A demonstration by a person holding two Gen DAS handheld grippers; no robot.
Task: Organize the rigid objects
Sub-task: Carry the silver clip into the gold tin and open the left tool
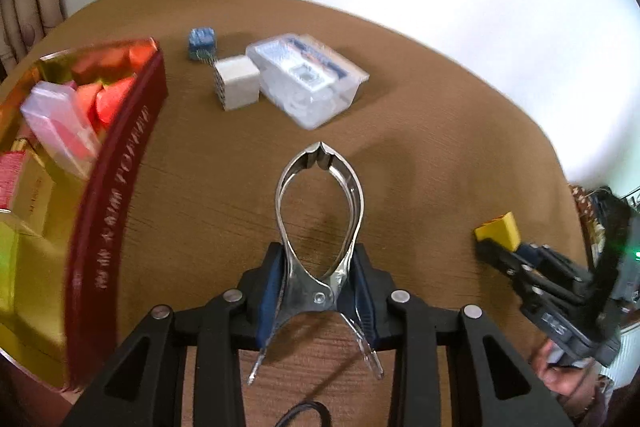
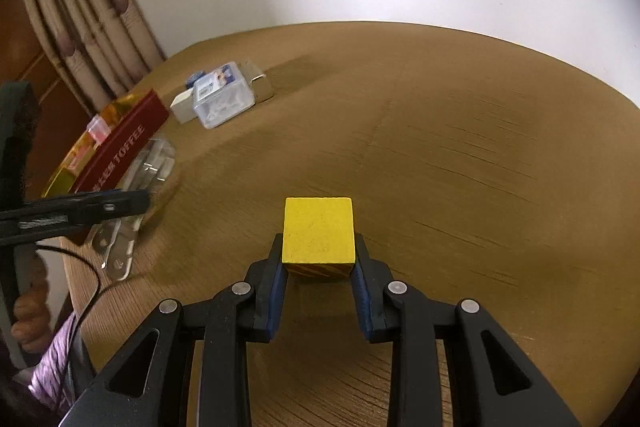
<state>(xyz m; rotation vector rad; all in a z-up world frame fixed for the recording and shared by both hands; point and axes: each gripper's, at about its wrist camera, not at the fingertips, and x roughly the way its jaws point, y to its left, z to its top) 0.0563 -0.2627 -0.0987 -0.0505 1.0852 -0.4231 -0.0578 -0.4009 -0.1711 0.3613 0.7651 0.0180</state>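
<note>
Brown wood-grain surface [image 2: 460,147], white wall behind, curtain at left. Your right claw [image 2: 319,259] gripped yellow block [image 2: 319,230], pads on both side faces. Your left claw [image 1: 319,267] was clamped on metal tongs [image 1: 320,211], tips shut, hovering just beside red tin [image 1: 116,187]. Tin already held pink case, red pieces. White block [image 1: 237,82], clear box [image 1: 306,79] waited near far edge. You did best carrying block level, clearing tin wall, releasing low inside, keeping tongs out of path.
</note>
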